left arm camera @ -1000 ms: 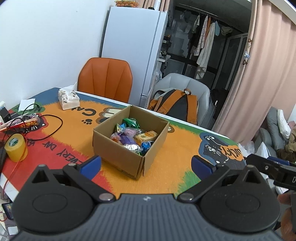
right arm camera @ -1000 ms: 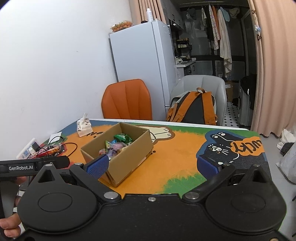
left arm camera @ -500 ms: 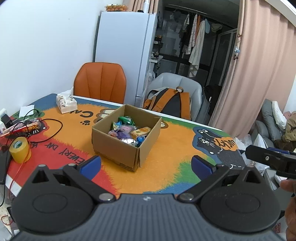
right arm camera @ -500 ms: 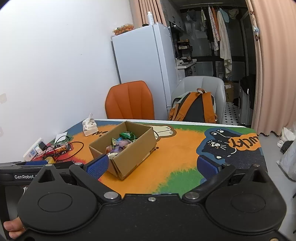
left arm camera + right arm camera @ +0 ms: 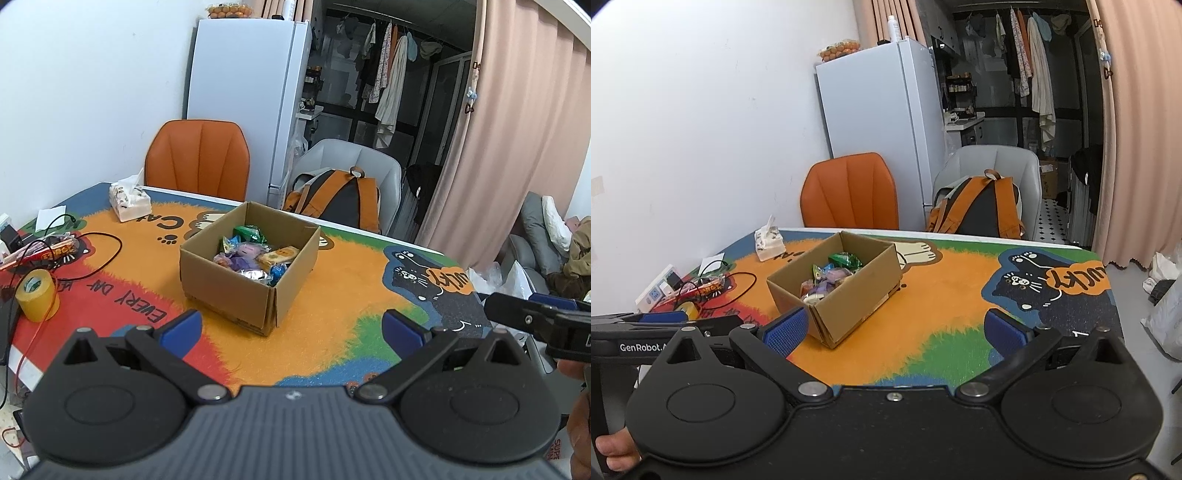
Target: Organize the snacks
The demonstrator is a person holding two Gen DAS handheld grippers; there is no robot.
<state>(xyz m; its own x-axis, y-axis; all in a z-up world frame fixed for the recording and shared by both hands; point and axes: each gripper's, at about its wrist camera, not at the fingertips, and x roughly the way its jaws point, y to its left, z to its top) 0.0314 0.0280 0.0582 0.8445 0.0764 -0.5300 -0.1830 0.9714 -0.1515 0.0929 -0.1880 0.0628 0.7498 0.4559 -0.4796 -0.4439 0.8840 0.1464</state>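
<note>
An open brown cardboard box (image 5: 248, 275) sits near the middle of a table covered by a bright orange, red and green cartoon-cat mat (image 5: 347, 280). Inside it lie the wrapped snacks (image 5: 255, 254), a mixed heap of green, purple, yellow, blue and silver packets.

The left gripper (image 5: 291, 326) hangs over the near edge of the table with its blue-padded fingers (image 5: 183, 325) spread wide and nothing between them. The right gripper (image 5: 895, 328) is likewise spread wide and empty, its left pad just in front of the box's near corner in its own view.

To the left of the box lie a yellow roll of tape (image 5: 37, 297), a tangle of black cable (image 5: 92, 254), a red snack packet (image 5: 44, 253) and a white tissue pack (image 5: 129, 201), all well apart from the box. A white power strip (image 5: 657, 290) sits at the table's left edge. Beyond the table stand an orange chair (image 5: 197, 160), a grey chair holding an orange and black backpack (image 5: 334, 201), and a white refrigerator (image 5: 247, 99). The mat between the grippers and the box is bare.
</note>
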